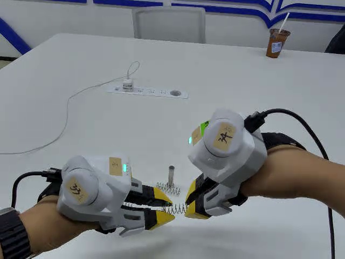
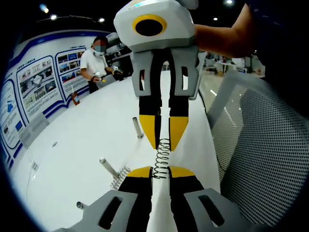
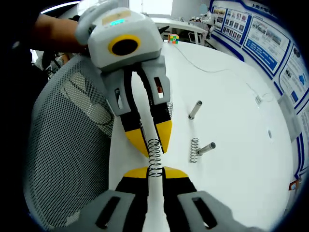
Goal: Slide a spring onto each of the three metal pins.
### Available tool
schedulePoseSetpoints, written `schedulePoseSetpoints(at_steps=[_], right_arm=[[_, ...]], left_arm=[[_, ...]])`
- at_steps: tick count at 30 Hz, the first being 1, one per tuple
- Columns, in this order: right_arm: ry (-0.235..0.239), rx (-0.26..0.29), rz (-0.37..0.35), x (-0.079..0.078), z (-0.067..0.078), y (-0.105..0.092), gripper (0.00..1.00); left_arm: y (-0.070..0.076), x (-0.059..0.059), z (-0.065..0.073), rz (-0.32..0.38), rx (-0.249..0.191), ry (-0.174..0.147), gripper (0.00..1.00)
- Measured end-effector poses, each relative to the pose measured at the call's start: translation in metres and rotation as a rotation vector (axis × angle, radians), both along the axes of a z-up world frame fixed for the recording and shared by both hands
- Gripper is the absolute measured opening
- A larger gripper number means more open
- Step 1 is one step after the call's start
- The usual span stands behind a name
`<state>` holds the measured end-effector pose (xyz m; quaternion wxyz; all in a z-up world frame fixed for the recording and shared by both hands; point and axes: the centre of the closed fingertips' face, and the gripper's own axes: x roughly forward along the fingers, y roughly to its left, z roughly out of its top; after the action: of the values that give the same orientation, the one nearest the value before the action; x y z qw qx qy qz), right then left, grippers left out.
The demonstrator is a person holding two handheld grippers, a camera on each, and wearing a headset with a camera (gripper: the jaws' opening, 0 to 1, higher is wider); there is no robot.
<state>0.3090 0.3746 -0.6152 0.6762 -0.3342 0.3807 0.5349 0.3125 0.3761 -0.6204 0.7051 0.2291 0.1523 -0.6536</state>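
Observation:
A thin wire spring [image 1: 177,208] is stretched in the air between my two grippers. My left gripper [image 1: 167,208] is shut on one end and my right gripper [image 1: 191,203] on the other, yellow tips nearly meeting. The left gripper view shows the left gripper [image 2: 160,172] below the spring [image 2: 162,157] and the right gripper [image 2: 164,137] above it. In the right gripper view the right gripper [image 3: 154,172] holds the spring [image 3: 154,155] opposite the left gripper [image 3: 152,140]. Just behind stands a metal pin [image 1: 171,175] with a second spring [image 1: 168,189] lying at its foot. Two other pins [image 2: 138,128] [image 2: 82,206] stand bare.
A white power strip [image 1: 153,92] with a plugged charger [image 1: 128,84] and a trailing cable lies mid-table. An iced drink cup [image 1: 276,42] stands at the far right edge, with a chair [image 1: 169,24] behind the table. A grey mesh chair [image 3: 72,121] is close beside me.

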Motion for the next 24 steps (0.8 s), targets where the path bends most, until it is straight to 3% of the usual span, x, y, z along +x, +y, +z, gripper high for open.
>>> schedulePoseSetpoints(at_steps=[13, 24], right_arm=[[-0.026, 0.057, 0.015, -0.001, 0.021, 0.015, 0.11], [-0.049, 0.071, 0.029, 0.000, 0.028, 0.023, 0.11]], left_arm=[[0.001, 0.000, -0.002, -0.005, 0.008, -0.003, 0.12], [-0.001, -0.001, -0.001, -0.009, -0.004, 0.001, 0.11]])
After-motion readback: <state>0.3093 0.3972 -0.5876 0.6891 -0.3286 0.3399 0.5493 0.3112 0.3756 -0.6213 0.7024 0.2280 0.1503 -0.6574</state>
